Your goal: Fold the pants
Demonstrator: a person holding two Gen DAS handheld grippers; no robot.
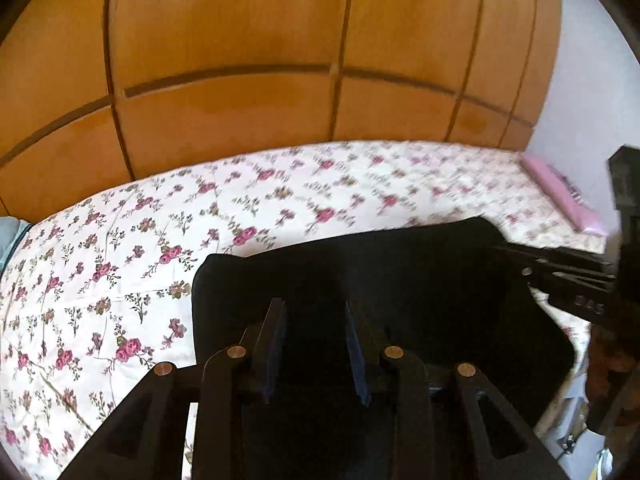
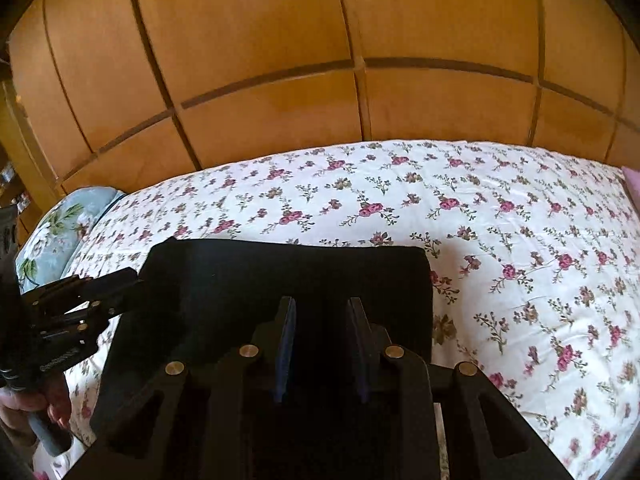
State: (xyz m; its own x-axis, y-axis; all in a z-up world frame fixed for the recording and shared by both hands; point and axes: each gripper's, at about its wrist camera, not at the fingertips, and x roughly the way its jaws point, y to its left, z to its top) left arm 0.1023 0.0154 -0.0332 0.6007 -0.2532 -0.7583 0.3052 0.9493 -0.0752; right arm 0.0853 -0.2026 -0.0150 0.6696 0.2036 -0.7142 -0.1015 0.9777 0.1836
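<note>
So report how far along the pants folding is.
Done: the black pants lie on the floral bedsheet as a compact, square-edged stack. In hand: nothing; the left gripper and right gripper are both open above the cloth. Left: perhaps a final tidy; the near edge is hidden.

Right tongs (image 2: 320, 320) apart above folded black pants (image 2: 224, 280), floral bedsheet (image 2: 520, 240)

Floral bedsheet (image 2: 500, 240) spreads ahead of and beside the gripper. Wooden wardrobe panels (image 2: 280, 40) stand beyond it. Pink pillow (image 1: 560, 196) far right, pale floral pillow (image 2: 64, 220) far left.
</note>
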